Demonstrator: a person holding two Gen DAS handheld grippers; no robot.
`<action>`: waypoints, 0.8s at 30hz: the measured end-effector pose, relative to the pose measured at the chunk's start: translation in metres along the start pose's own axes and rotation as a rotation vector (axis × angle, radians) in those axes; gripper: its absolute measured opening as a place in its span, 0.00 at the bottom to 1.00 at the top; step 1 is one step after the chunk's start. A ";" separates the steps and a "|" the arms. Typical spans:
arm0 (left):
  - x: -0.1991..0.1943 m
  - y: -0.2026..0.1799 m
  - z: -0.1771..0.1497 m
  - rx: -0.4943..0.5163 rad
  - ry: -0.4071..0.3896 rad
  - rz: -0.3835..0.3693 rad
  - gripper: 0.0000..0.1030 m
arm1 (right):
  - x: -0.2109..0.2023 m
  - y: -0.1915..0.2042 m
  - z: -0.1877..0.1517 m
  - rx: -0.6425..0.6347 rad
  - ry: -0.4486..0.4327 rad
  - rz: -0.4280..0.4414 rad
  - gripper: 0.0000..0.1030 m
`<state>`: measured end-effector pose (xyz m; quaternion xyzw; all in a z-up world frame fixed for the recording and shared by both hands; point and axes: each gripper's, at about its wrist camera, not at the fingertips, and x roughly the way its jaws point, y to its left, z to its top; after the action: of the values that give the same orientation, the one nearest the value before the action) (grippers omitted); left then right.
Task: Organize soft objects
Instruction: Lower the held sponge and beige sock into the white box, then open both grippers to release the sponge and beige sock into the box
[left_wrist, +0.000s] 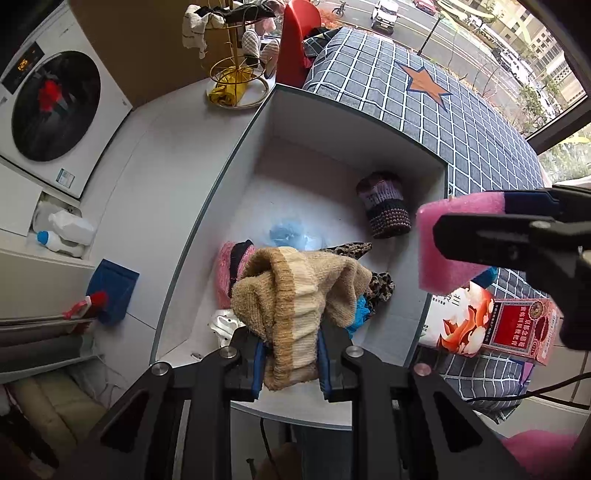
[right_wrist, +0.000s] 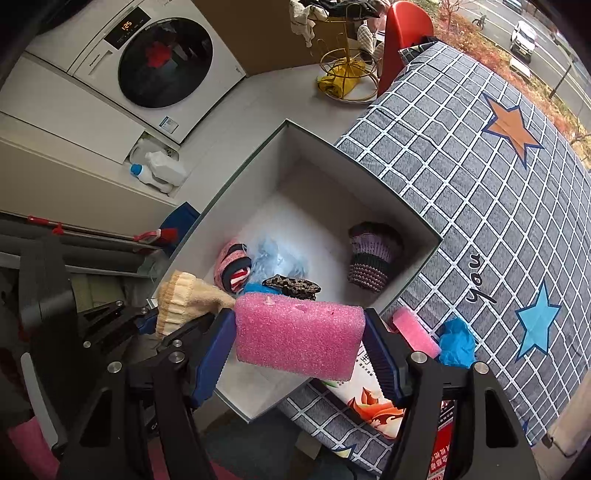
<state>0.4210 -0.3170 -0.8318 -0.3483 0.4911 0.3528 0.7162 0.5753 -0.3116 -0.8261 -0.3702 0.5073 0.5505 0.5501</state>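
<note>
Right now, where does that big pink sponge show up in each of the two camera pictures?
Left wrist view: the pink sponge sits at the right edge, clamped in the right hand-held gripper, beside the box's right wall.
Right wrist view: it fills the lower centre, squeezed between that gripper's blue pads.
Shared landmark: the purple striped knit roll lying in the white box.

sponges: two, one pink block (right_wrist: 300, 336) and a second pink one (right_wrist: 415, 331) on the cloth
box: one, grey (right_wrist: 402, 210)
socks: one tan (left_wrist: 295, 295), one purple roll (right_wrist: 371, 256), one pink striped roll (right_wrist: 233, 264)
leopard scraps: one (right_wrist: 291, 286)
blue gloves: one (right_wrist: 457, 342) on the cloth
stars on cloth: two, orange (right_wrist: 511, 127) and blue (right_wrist: 537, 321)
bottles: two (right_wrist: 159, 171)
washers: one (right_wrist: 162, 62)
</note>
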 end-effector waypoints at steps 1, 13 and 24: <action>0.001 -0.001 0.002 0.003 -0.001 0.002 0.24 | 0.001 -0.001 0.002 0.003 0.001 -0.001 0.68; 0.011 -0.005 0.011 0.009 0.018 -0.010 0.24 | 0.013 -0.007 0.014 0.008 0.023 -0.023 0.68; 0.015 -0.007 0.011 0.004 0.028 -0.013 0.25 | 0.022 -0.005 0.018 -0.003 0.042 -0.027 0.68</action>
<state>0.4358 -0.3082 -0.8418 -0.3551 0.4994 0.3423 0.7123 0.5802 -0.2893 -0.8442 -0.3893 0.5128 0.5358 0.5462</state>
